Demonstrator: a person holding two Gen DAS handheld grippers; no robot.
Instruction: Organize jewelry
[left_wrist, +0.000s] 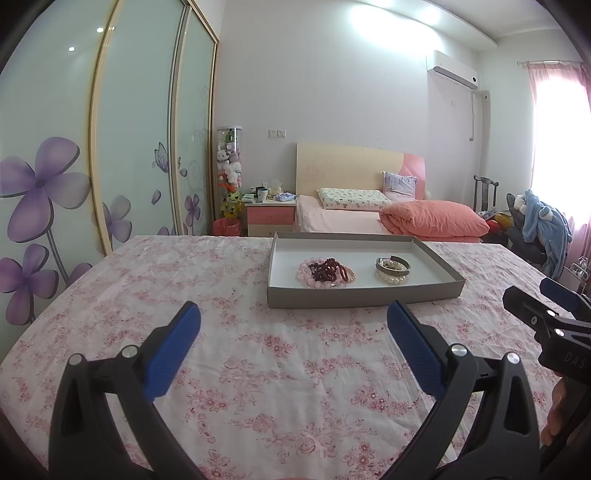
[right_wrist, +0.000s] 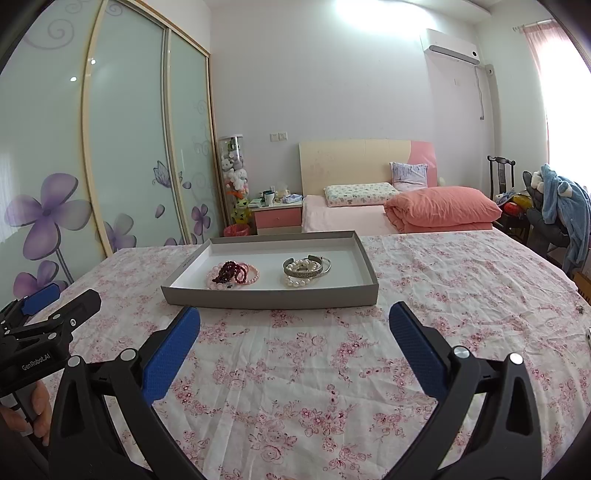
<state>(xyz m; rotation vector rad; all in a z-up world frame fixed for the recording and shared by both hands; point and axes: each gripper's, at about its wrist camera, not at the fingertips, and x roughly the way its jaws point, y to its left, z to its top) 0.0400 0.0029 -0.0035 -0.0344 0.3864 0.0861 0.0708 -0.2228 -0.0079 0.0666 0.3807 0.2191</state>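
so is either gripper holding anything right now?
Nothing held. Left gripper and right gripper both open and empty; bracelets lie in the tray.

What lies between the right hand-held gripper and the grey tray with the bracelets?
Only bare floral tablecloth lies between the right hand-held gripper and the grey tray, as the right wrist view shows.

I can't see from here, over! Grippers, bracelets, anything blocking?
Left gripper open, right gripper open, both empty above the floral cloth. Pink and dark red bead bracelets, pearl and silver bangles piled in the shallow grey tray. Nothing blocking.
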